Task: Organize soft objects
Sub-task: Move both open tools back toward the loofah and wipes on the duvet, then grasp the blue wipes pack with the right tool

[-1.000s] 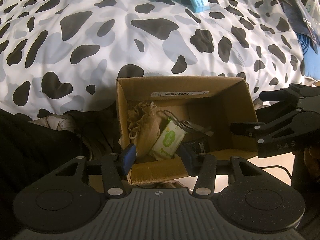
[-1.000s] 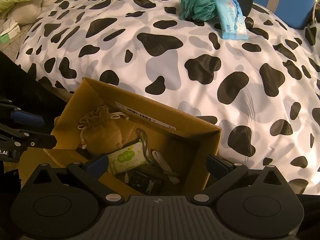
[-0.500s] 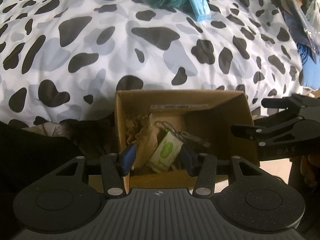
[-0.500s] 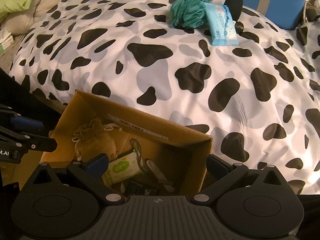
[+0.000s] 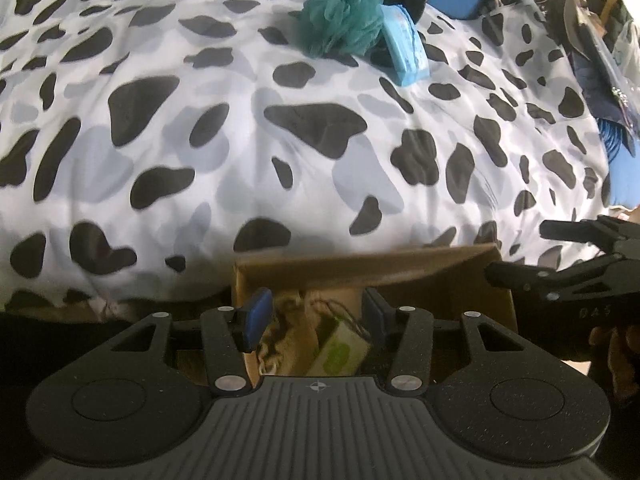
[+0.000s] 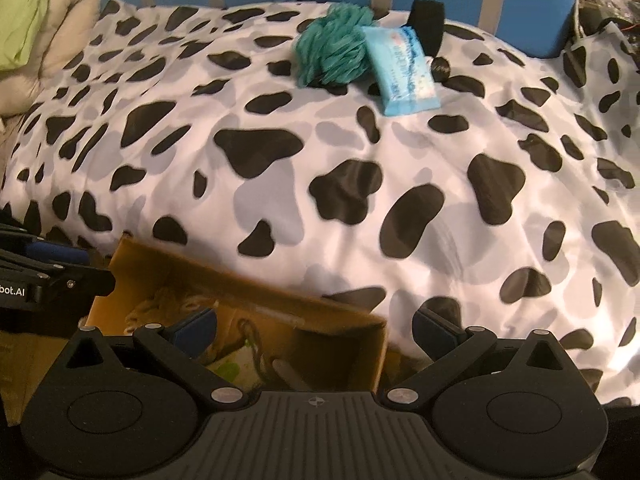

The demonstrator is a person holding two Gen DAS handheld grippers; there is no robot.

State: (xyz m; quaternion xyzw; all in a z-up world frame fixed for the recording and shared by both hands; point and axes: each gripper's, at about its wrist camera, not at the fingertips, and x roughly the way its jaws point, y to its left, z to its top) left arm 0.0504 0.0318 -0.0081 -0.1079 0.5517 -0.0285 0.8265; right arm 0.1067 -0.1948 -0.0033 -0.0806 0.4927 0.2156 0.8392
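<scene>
Reaching toward the bed appears to be the step in hand. Both grippers are empty: the left gripper (image 5: 312, 314) has its jaws partly apart with nothing between the pads, and the right gripper (image 6: 314, 330) has its jaws spread wide, likewise bare.

Box (image 5: 400, 270): cardboard, on the near side, against the edge of the cow-print duvet (image 5: 200, 140). Inside, a drawstring pouch (image 5: 288, 320) and a green-and-white packet (image 5: 340, 354) lie side by side; other contents are too dim and blurred to name.

Remaining soft items lie at the far side of the duvet, well apart from the box: a teal pouf (image 6: 332, 50) touching a blue tissue pack (image 6: 404, 70), with a black item (image 6: 428, 24) just behind them.

Judgement on doing the step well:
- Take one item per gripper; the right, already wide, suits the bulky pouf.
- Approach the pouf from above and close on its body, not a loose frill.
- The pack leans against the pouf; lifting either may shift the other, so grasp the pack across its narrow width.
- Avoid pinching duvet fabric with the pads.
</scene>
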